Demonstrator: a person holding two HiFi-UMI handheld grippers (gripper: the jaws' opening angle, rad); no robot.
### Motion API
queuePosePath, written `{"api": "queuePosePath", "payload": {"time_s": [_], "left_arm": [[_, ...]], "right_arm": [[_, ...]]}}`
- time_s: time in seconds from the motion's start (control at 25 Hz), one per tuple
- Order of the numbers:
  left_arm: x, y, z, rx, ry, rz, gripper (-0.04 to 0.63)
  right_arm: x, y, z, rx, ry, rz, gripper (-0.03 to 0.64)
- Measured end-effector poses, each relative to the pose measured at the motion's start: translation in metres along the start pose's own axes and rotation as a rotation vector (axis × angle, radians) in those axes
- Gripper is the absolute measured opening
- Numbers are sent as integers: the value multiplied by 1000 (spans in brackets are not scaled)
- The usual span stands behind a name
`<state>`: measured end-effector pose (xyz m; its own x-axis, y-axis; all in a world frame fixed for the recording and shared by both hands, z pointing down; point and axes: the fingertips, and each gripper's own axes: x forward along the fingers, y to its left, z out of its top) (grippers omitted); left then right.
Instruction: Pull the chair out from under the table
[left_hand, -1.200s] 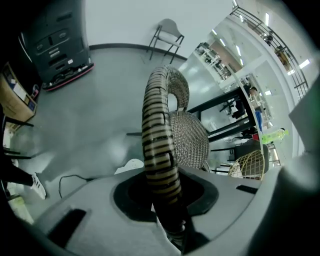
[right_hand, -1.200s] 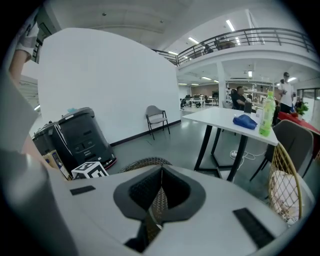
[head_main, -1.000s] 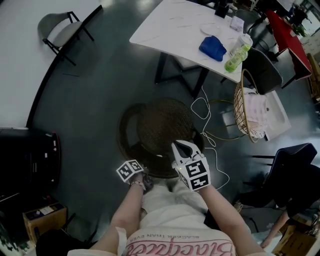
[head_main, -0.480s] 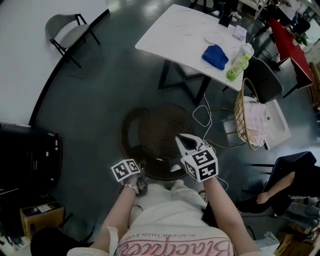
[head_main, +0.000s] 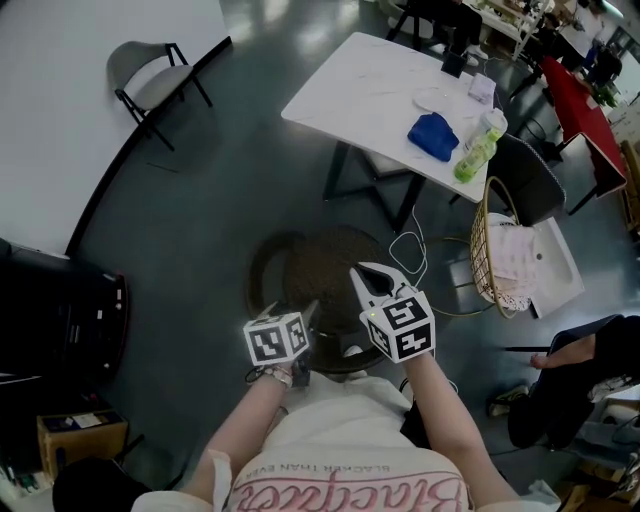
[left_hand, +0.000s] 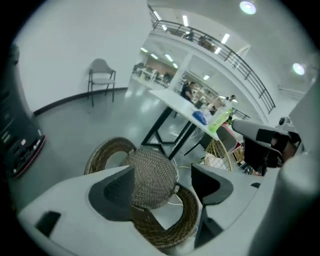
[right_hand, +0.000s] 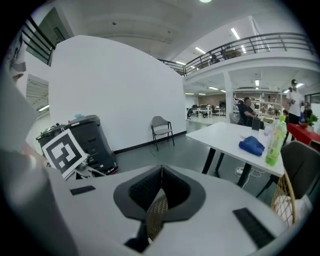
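Note:
The round brown wicker chair (head_main: 335, 272) stands on the dark floor, out from under the white table (head_main: 360, 90), with its curved back towards me. My left gripper (head_main: 290, 308) hangs above the chair's near rim, jaws wide open and nothing between them. In the left gripper view the woven seat (left_hand: 152, 175) shows far below the open left gripper (left_hand: 161, 170). My right gripper (head_main: 362, 272) hovers over the seat's near right side. In the right gripper view the tips of the right gripper (right_hand: 161, 167) meet, shut, and a sliver of wicker shows behind them.
A blue cloth (head_main: 432, 135) and a green bottle (head_main: 470, 150) lie on the table. A gold wire basket (head_main: 490, 230) and a dark chair (head_main: 525, 165) stand to the right. A white cable (head_main: 405, 250) trails on the floor. A grey chair (head_main: 150, 75) stands by the wall.
My left gripper has let go at the chair's near rim, opened wide, risen and rolled. The right gripper has lifted a little, still shut.

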<state>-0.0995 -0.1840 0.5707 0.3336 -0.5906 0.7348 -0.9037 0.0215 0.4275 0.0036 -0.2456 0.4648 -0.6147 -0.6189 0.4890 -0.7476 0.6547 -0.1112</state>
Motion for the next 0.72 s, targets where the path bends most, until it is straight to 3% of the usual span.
{"api": "queuePosePath", "payload": {"time_s": [0.16,0.36,0.72], "left_arm": [[5,-41,44,204,-102,-35,321],[6,-91,95,394,-225,-86,321],[-42,-166,175,566,-537,-222,319]], "right_arm": [[-4,-6,15,-28,-36,-18,4],[-13,-22,35,-31,-105,-81,4],[-41,-45,88,-126,-224,-189,4]]}}
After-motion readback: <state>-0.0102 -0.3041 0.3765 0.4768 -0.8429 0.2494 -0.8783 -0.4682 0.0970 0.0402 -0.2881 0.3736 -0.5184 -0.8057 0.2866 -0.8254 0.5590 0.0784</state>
